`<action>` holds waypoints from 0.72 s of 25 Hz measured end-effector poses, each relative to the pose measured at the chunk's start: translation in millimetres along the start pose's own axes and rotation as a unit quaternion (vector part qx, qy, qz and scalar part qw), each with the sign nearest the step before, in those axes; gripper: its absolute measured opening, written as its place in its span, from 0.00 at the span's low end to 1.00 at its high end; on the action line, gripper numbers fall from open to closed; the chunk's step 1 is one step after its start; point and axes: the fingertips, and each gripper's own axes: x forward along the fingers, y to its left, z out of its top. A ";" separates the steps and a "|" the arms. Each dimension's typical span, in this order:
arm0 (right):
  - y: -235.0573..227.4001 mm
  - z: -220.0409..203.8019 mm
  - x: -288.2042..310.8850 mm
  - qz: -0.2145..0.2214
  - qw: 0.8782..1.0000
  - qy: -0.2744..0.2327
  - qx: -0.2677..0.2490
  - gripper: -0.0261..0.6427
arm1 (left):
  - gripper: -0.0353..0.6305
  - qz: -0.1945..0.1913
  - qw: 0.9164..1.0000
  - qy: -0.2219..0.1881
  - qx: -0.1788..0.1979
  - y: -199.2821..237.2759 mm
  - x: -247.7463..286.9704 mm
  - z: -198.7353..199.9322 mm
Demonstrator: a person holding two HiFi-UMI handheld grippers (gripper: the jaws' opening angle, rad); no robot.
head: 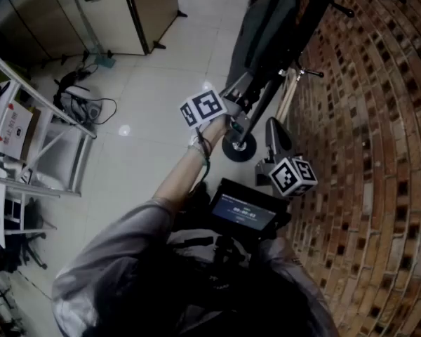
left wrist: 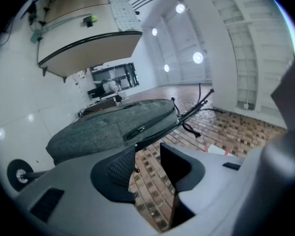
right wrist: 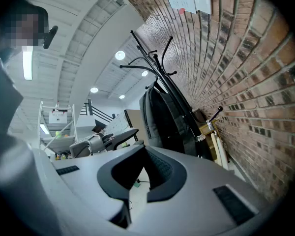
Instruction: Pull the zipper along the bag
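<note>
Place: open-plan office or lab workroom, indoors.
Evidence:
- bare brick wall (head: 379, 153) along the right
- glossy white tiled floor (head: 147, 139)
- wood-fronted cabinets (head: 91, 20) at the far left
- white metal rack (head: 49, 139) at the near left
- black coat stand (right wrist: 157, 63) against the brick
- swivel office chairs (right wrist: 101, 142) and a staircase (right wrist: 96, 113) further off
- round recessed ceiling lights (right wrist: 120, 55)
- loose cables (head: 81, 104) on the floor near the cabinets

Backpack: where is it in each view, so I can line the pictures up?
Head view: backpack at top centre, hanging upright.
Left gripper view: backpack centre-left, slanting across the picture.
Right gripper view: backpack at centre, upright.
Shared landmark: the brick wall beside it, in all three.
</note>
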 end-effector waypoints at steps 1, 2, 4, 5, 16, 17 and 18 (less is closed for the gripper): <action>-1.6 0.5 2.4 0.002 1.000 -0.002 -0.001 0.05 | 0.27 -0.002 1.000 -0.007 -0.008 3.2 3.0 5.9; -3.3 1.2 4.7 0.003 1.000 -0.004 -0.002 0.05 | 0.27 -0.004 1.000 -0.012 -0.016 6.2 6.0 11.0; -7.5 3.4 9.1 -0.006 1.000 -0.006 -0.003 0.05 | 0.27 -0.005 0.999 -0.017 -0.029 10.7 11.6 17.5; -10.1 4.6 11.6 -0.011 1.000 -0.006 -0.003 0.05 | 0.27 -0.006 0.999 -0.016 -0.033 12.5 14.4 19.2; -21.4 3.4 39.3 -0.012 1.000 -0.003 -0.006 0.05 | 0.27 -0.009 0.998 -0.009 -0.057 23.3 32.3 23.8; -23.9 1.9 40.2 -0.010 1.000 -0.003 -0.004 0.05 | 0.27 -0.013 0.998 -0.011 -0.059 21.5 33.8 24.9; -26.5 0.7 40.7 -0.009 1.000 -0.002 -0.002 0.05 | 0.27 -0.016 0.998 -0.012 -0.059 19.5 35.5 25.9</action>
